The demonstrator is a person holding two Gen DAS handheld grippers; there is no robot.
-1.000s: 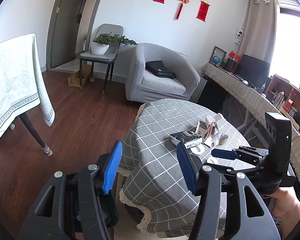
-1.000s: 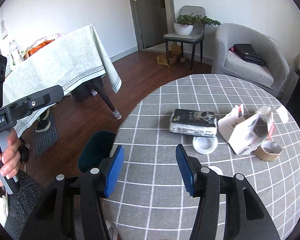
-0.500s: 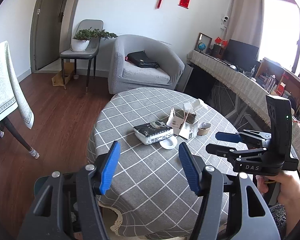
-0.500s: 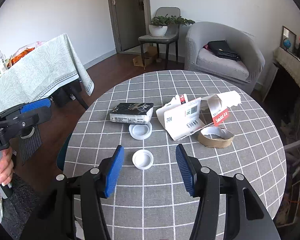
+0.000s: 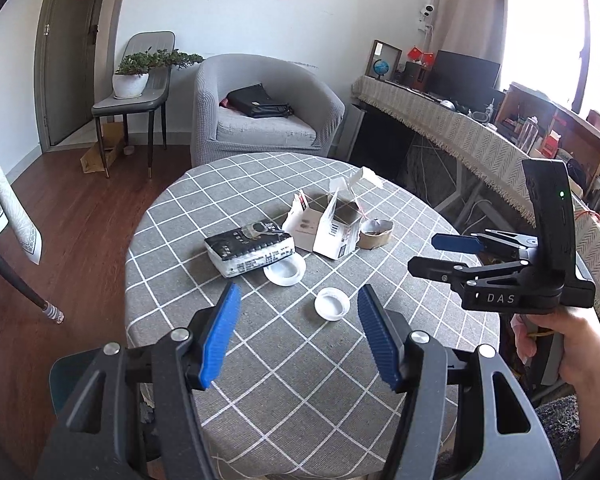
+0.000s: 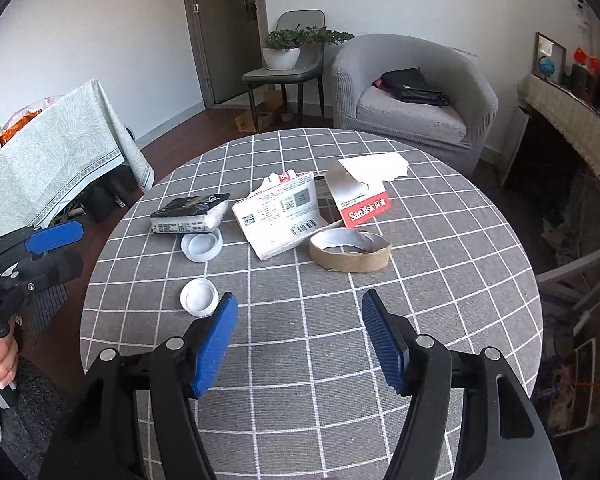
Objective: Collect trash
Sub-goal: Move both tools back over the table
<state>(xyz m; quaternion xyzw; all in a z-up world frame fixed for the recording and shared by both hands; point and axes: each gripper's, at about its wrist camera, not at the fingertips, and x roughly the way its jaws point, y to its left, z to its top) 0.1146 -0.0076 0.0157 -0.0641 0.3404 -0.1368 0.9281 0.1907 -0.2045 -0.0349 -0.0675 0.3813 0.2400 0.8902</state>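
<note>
While both grippers hover agape and empty, right gripper (image 6: 300, 320) just widened, left gripper (image 5: 298, 316) above ribbed white plastic cap (image 5: 331, 303); trash sits mid-table on grey checked cloth (image 6: 440, 280).

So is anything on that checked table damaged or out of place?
Yes. The white carton in the middle is torn open and flattened, its red-edged flap splayed. Two loose white lids lie without containers, beside a used-up tape roll.

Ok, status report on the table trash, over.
Left gripper and right gripper open, empty, right just widened. Small white lid nearest. Nothing blocking.
</note>
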